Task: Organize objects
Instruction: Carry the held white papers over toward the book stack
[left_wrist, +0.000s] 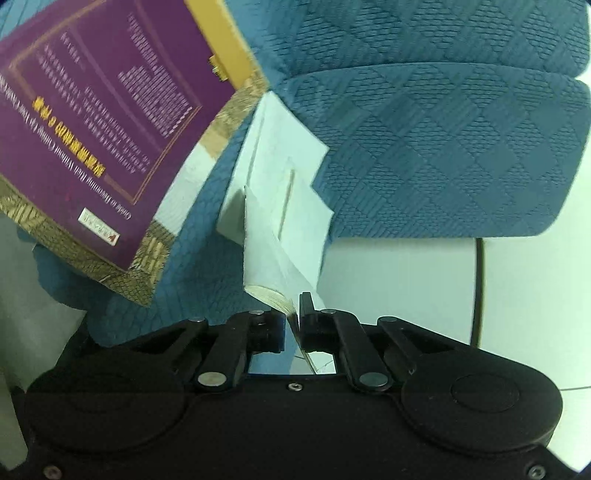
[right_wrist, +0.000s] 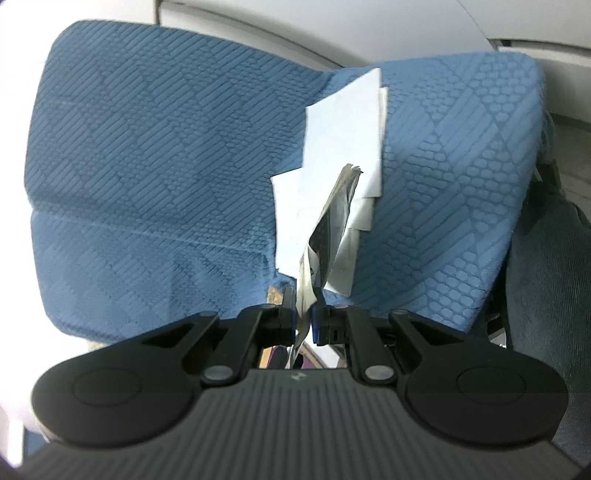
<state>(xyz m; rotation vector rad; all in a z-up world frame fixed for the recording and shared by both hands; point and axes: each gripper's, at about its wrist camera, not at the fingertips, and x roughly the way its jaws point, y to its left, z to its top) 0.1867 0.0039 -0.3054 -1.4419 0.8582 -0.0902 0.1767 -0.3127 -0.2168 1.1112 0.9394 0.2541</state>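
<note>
A white booklet juts out from the blue sofa cushion, its cream page edges showing near my left gripper, which is shut on its thin lower edge. More white papers lie behind it on the seat. A purple book with a gold border hangs tilted at the upper left. In the right wrist view my right gripper is shut on a thin grey-and-white sheet or cover seen edge-on. Behind that sheet, white papers rest on the sofa.
Pale floor shows below the sofa's front edge, with a thin dark curved line crossing it. A dark grey cloth fills the right side of the right wrist view. A light wall runs behind the sofa back.
</note>
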